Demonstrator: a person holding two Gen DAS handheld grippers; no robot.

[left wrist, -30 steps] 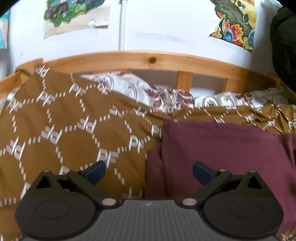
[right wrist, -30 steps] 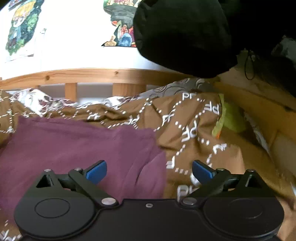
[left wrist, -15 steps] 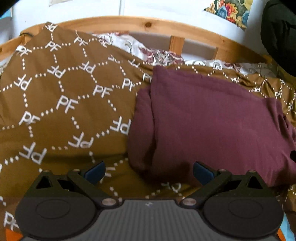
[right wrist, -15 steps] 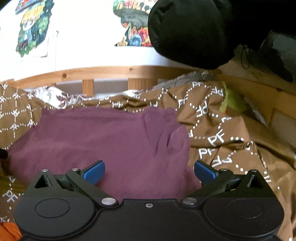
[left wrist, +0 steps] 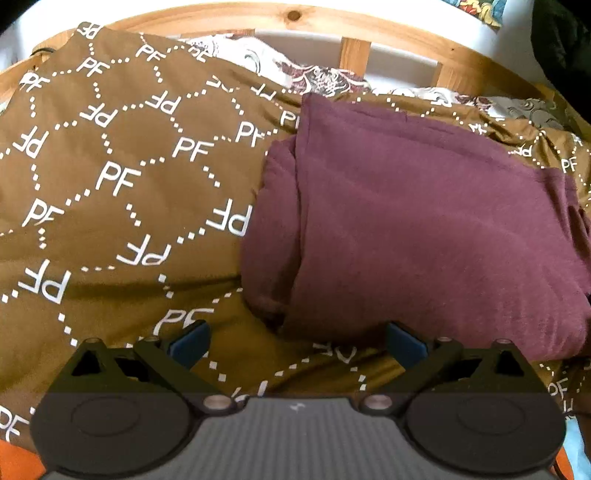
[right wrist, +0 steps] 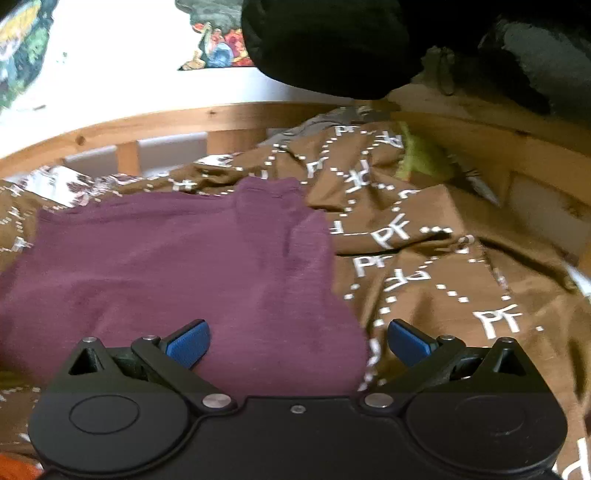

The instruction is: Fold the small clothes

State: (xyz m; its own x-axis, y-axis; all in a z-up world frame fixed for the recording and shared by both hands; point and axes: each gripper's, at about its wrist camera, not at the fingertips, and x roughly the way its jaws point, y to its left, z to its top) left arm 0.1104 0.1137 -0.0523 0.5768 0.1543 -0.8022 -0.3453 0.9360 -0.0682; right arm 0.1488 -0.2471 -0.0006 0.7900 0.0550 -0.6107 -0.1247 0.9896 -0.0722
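Note:
A maroon garment (left wrist: pixel 424 229) lies folded into a rough rectangle on a brown bedspread (left wrist: pixel 110 184) printed with white "PF" letters. In the left wrist view my left gripper (left wrist: pixel 297 341) hangs open just short of the garment's near left corner, blue pads (left wrist: pixel 188 341) wide apart and holding nothing. The right wrist view shows the same garment (right wrist: pixel 177 273) from its right side. My right gripper (right wrist: pixel 298 341) is open over its near right corner, with cloth showing between the pads but not pinched.
A curved wooden bed rail (left wrist: pixel 295 18) runs behind the bedspread, with a floral sheet (left wrist: pixel 314 77) under it. A black bulky thing (right wrist: pixel 332 40) hangs at upper right. A yellow-green cloth (right wrist: pixel 421 158) lies among bedspread folds. Orange fabric (left wrist: pixel 18 461) shows at the near left.
Both grippers have pulled back and risen from the garment over the last second, so more of its folded shape shows. Both stay open throughout.

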